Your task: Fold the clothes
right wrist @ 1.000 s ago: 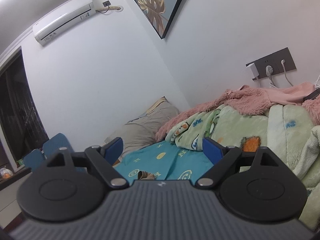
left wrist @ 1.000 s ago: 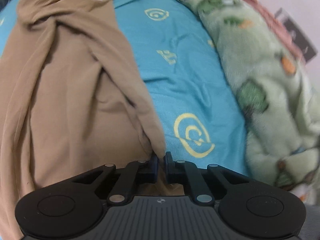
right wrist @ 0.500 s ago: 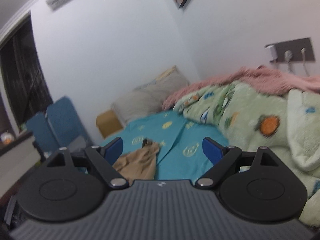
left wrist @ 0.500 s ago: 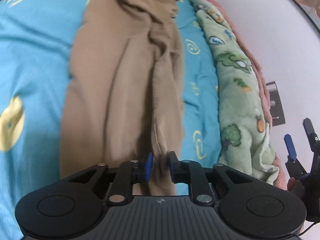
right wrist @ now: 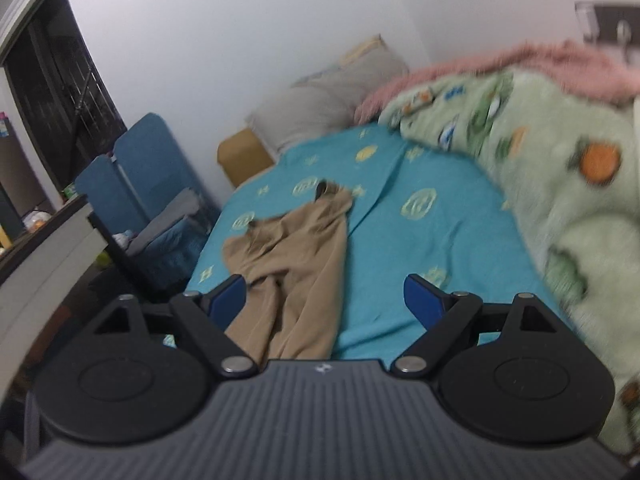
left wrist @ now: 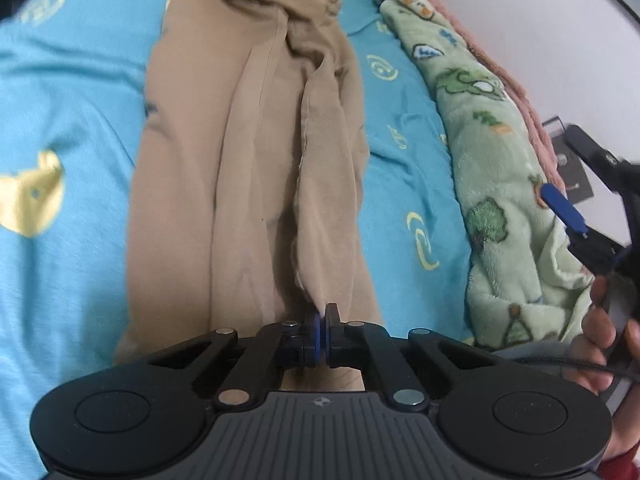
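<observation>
**Inspector:** As the left wrist view shows it, the left gripper sits at lower centre of the frame with its blue pads pressed together on a pinch of the tan garment; a ridge of the cloth runs straight up the frame from the pinch.

**Assistant:** And the right gripper?

**Inspector:** Jaws spread wide, nothing between them. In its own view it hangs over the near end of the garment at lower centre; in the left view it enters at the right edge, carried by the person's hand.

**Assistant:** Where does the garment lie?

**Inspector:** Lengthwise on the teal bedsheet, bunched at its far end near the top of the frame (what kind of garment it is I cannot tell). The green fleece blanket lies well to its right, not touching.

**Assistant:** How should the step be done?

**Inspector:** In my judgement the near edge is being gathered. The right gripper should take the opposite near corner, low on the fabric, catching every layer. Both hands should then draw level and evenly, so the creases pull flat before any fold. A one-sided pull would likely skew the cloth.
</observation>
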